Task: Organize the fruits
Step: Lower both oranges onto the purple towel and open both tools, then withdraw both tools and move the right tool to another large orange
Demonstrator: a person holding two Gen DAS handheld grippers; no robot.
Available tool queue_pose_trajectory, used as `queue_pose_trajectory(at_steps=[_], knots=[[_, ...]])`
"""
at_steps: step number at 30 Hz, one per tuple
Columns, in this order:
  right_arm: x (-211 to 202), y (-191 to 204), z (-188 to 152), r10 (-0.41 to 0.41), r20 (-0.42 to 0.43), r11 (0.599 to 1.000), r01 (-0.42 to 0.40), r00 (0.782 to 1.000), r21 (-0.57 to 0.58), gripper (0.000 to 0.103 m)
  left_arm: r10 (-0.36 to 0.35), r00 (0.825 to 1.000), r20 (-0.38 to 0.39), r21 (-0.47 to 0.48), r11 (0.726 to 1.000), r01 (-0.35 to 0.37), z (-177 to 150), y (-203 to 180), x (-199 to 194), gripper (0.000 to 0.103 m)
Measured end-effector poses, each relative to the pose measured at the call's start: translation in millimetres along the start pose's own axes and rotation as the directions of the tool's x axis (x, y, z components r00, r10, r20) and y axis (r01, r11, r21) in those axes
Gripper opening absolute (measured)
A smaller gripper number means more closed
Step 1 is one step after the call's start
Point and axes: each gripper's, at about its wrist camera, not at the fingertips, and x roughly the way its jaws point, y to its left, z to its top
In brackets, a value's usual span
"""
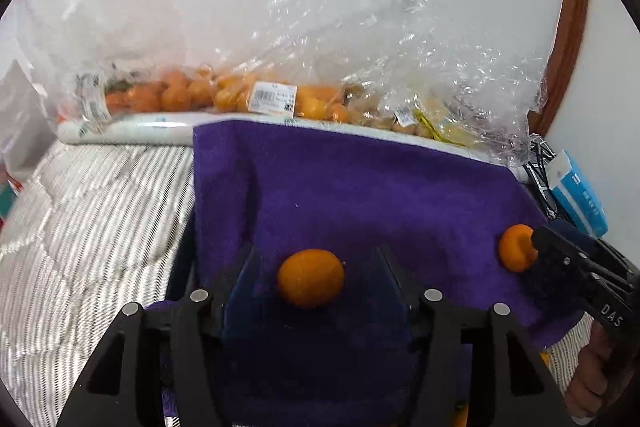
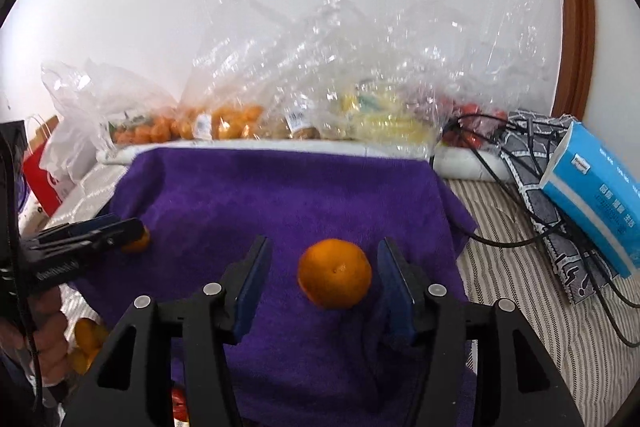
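A purple towel [image 1: 360,187] carries two oranges. In the left wrist view one orange [image 1: 311,278] lies between the blue pads of my left gripper [image 1: 316,261], with a gap on each side; the jaws are open. The second orange [image 1: 518,247] sits at the towel's right edge by the other gripper's tip. In the right wrist view that second orange [image 2: 335,273] rests on the towel [image 2: 280,195] between the fingers of my right gripper [image 2: 325,259], closer to the right pad but not pressed. The first orange [image 2: 138,243] peeks out behind the left gripper's fingers [image 2: 100,229].
Clear plastic bags of oranges [image 1: 188,93] and other fruit [image 2: 380,119] line the white wall. A blue tissue box [image 2: 592,195] and black cables [image 2: 532,227] lie on the right. Striped bedding [image 1: 92,211] is left of the towel. More oranges [image 2: 88,343] sit low on the left.
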Motion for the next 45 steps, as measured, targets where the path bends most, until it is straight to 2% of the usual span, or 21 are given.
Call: queue_pose_trajectory(at_steps=[3,5,8,11,13,16,19,22,26,30,35,40,43,45], knots=[[-8.8,6.7,1.5,-0.039,0.039,0.999,0.040,0.998,-0.033,0.055,0.005,1.000,0.028,-0.003,1.000,-0.005,2.0,-2.3,-9.6,0.056],[-16.6,10.7,3.1,-0.080,0.073,0.995,0.084,0.994,-0.056,0.055,0.033,0.997,0.064,0.021,0.999,-0.034,3.9,-5.7,-22.2,0.055],[-34.7,13.7,8.7,-0.097,0.091,0.994,0.102,0.991,-0.046,0.055,0.038,0.994,0.098,0.039,0.998,-0.042,6.5,-8.3,-40.6,0.055],[-64.0,16.2,12.2,-0.072,0.110,0.997,0.074,0.991,-0.017,0.055,-0.006,0.997,0.080,-0.006,1.000,0.006,6.7,-5.9,-60.9,0.055],[-82.3,19.3,13.0,-0.094,0.129,0.995,0.095,0.987,-0.006,0.056,-0.029,0.997,0.074,-0.012,0.999,0.030,4.1,-6.5,-73.6,0.055],[-105.3,22.6,9.5,-0.099,0.109,0.995,0.096,0.989,0.034,0.063,-0.023,0.996,0.083,0.002,1.000,0.023,-5.3,-7.8,-95.4,0.055],[-124.8,26.0,-0.6,-0.057,0.082,0.997,0.052,0.995,0.064,0.063,-0.030,0.996,0.080,0.003,1.000,0.030,-18.2,-5.2,-118.5,0.055],[-143.7,31.9,-15.9,-0.064,0.095,0.996,0.058,0.993,0.066,0.064,-0.030,0.996,0.081,0.003,1.000,0.030,-31.7,-2.8,-138.4,0.055],[-164.2,37.3,-33.2,-0.042,0.098,0.997,0.035,0.994,0.072,0.065,-0.023,0.997,0.071,-0.005,1.000,0.023,-47.0,1.4,-154.4,0.055],[-182.8,42.2,-45.5,-0.037,0.098,0.998,0.031,0.995,0.057,0.070,-0.032,0.999,0.026,-0.035,0.999,0.033,-57.5,8.1,-158.7,0.056],[-193.0,44.1,-55.8,-0.026,0.099,0.998,0.020,0.995,0.055,0.070,0.000,1.000,-0.005,-0.053,0.999,0.000,-69.7,19.2,-159.4,0.056],[-180.9,50.4,-72.6,0.008,0.067,0.999,-0.011,0.998,0.049,0.069,0.011,0.999,-0.037,-0.090,0.996,-0.014,-83.3,36.8,-154.4,0.062],[-167.6,57.0,-82.8,0.039,0.025,0.998,-0.040,0.999,0.043,0.063,-0.001,0.999,-0.051,-0.097,0.995,-0.004,-88.3,44.4,-150.3,0.073],[-158.8,61.3,-87.8,0.047,0.005,0.998,-0.047,0.999,0.038,0.063,0.009,0.999,-0.053,-0.089,0.996,-0.014,-91.4,48.8,-148.4,0.075]])
